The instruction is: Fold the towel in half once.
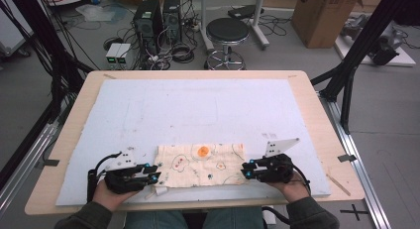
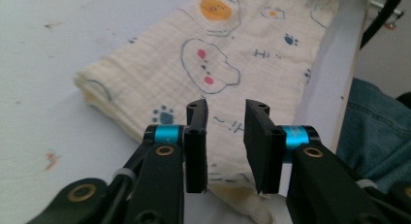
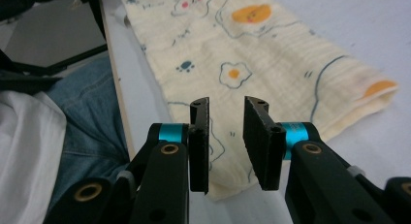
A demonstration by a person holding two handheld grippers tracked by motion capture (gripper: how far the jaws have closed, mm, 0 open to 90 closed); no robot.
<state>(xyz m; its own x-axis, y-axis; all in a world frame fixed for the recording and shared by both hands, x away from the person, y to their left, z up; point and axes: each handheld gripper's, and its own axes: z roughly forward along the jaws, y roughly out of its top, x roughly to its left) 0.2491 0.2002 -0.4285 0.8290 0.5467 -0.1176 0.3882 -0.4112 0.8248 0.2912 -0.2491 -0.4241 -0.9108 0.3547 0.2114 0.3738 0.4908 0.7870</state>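
A person is working a folded cream cloth (image 1: 200,164) printed with fried eggs, clouds and paw marks, which is lying near the front edge of the pale blue mat (image 1: 198,110) on the wooden table (image 1: 317,120). The left gripper (image 1: 156,176) is sitting at the cloth's left end and the right gripper (image 1: 244,171) at its right end, both low and pointing inward. In each gripper view the jaws are standing narrowly apart over the near corner of the cloth, with a clear gap between the pads and nothing pinched, so the fabric looks to be lying free. The step in hand appears to be either letting go after a fold or setting up the next one. To do it well, both hands should be working level and together, taking every layer at the corner squarely between the pads, so the stacked edges are staying aligned rather than sliding off toward the table edge.
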